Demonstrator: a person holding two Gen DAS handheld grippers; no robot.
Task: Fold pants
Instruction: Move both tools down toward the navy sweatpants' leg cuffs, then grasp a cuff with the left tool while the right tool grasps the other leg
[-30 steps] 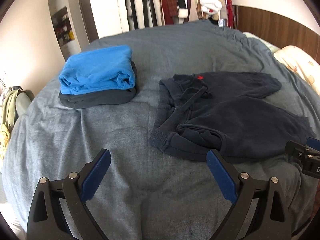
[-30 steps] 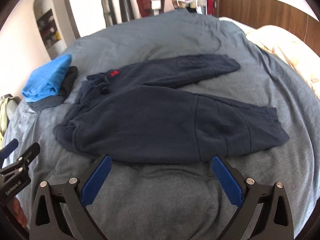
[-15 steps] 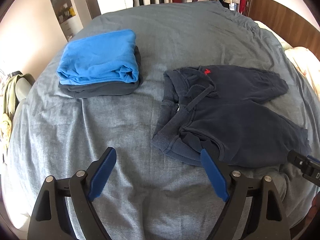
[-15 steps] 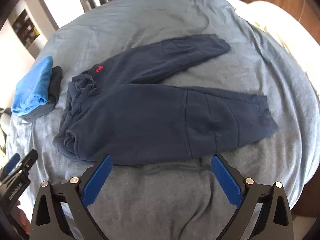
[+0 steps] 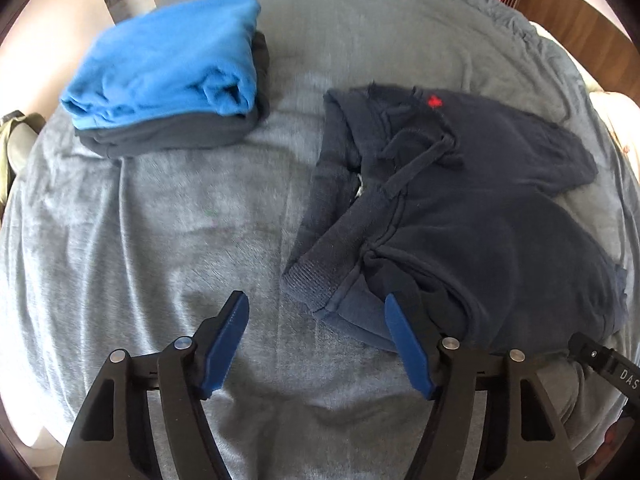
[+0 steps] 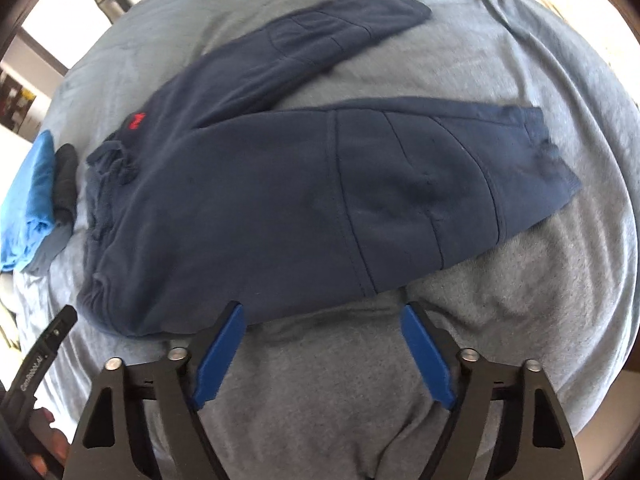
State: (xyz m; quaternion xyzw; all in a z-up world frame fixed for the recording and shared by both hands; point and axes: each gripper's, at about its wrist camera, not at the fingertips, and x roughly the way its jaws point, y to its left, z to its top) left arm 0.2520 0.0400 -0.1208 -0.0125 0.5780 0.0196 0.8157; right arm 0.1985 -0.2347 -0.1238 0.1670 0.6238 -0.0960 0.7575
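Note:
Navy sweatpants (image 6: 280, 184) with a small red logo (image 6: 135, 121) lie spread on the grey-blue bedspread, waistband to the left, both legs running right. In the left wrist view the rumpled waistband (image 5: 344, 240) and drawstring show. My left gripper (image 5: 316, 304) is open and empty, just short of the near waistband corner. My right gripper (image 6: 320, 312) is open and empty, at the near edge of the closer leg (image 6: 420, 192).
A folded stack, a bright blue garment (image 5: 168, 60) on a dark one (image 5: 172, 134), sits left of the pants. The bedspread (image 5: 160, 240) is wrinkled. A wooden headboard (image 5: 580, 12) stands at the far right. A green bag (image 5: 16, 140) is off the left edge.
Both grippers have moved forward and down toward the pants, which now fill more of each view. Both stay open. The pants have not moved.

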